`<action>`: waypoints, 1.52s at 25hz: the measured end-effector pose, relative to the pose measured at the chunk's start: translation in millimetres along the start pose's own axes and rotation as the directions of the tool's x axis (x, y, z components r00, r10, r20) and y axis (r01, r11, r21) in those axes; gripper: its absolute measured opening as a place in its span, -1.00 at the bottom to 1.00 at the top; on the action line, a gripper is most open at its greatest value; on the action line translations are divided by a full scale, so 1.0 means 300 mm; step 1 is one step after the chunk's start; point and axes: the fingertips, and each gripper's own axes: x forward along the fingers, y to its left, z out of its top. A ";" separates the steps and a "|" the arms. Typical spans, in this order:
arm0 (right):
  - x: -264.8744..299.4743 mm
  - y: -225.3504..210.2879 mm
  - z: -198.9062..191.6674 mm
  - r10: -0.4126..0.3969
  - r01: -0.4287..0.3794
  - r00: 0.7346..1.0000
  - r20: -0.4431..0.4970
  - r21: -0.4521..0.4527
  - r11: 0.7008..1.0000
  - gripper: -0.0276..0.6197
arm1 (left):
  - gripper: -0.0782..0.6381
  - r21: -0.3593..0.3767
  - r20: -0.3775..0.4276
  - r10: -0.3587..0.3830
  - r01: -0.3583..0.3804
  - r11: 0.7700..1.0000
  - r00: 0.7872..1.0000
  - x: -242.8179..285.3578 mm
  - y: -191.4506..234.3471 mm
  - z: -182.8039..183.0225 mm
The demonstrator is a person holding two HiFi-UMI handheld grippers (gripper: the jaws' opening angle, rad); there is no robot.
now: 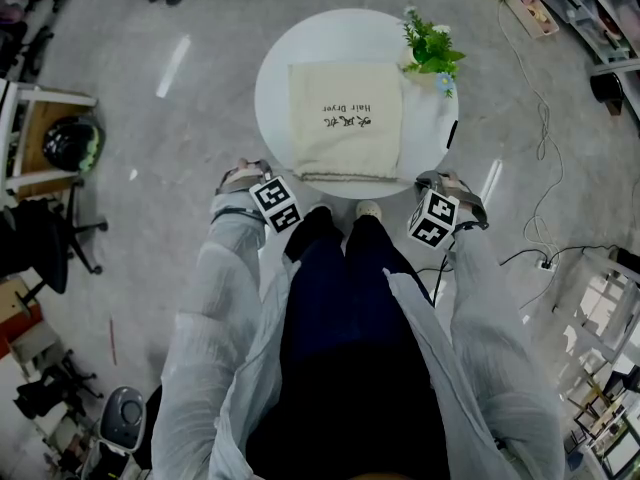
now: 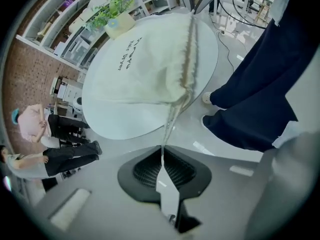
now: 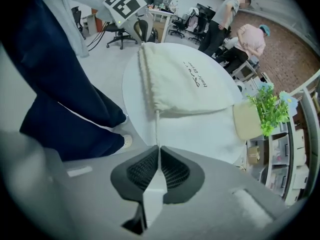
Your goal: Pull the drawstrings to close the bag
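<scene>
Cream cloth drawstring bag (image 1: 345, 118) printed "Hair Dryer", flat on round white table (image 1: 275, 88), gathered mouth hem (image 1: 345, 177) along the near edge, running side to side. Pale left cord (image 2: 170, 124) pinched in the closed left gripper (image 2: 162, 160); pale right cord (image 3: 157, 129) pinched in the closed right gripper (image 3: 159, 156). One gripper off each end of the hem, equally near, cords taut. Likely next: pulling outward, apart along that axis. Small green potted plant (image 1: 432, 46) at the far right rim.

From my end, op's in a pale grey sheer shirt (image 1: 215, 308), navy trousers (image 1: 345, 298), light shoe (image 1: 368, 210). B/w marker cubes (image 1: 275, 204) on left gripper (image 2: 162, 156) & right gripper (image 3: 159, 154); black ribbed pads (image 2: 145, 171).
</scene>
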 end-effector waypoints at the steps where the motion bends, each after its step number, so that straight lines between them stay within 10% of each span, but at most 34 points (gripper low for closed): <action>1: 0.000 -0.001 0.001 -0.003 0.003 1.000 0.000 -0.001 1.000 -0.87 | -0.68 0.000 -0.003 0.000 0.000 1.000 1.000 0.002 0.002 -0.005; 38: -0.051 -0.088 -0.191 -0.130 0.111 0.983 -0.131 -0.144 0.983 -0.88 | -0.69 0.071 -0.056 0.079 -0.075 0.995 0.995 -0.043 0.041 -0.143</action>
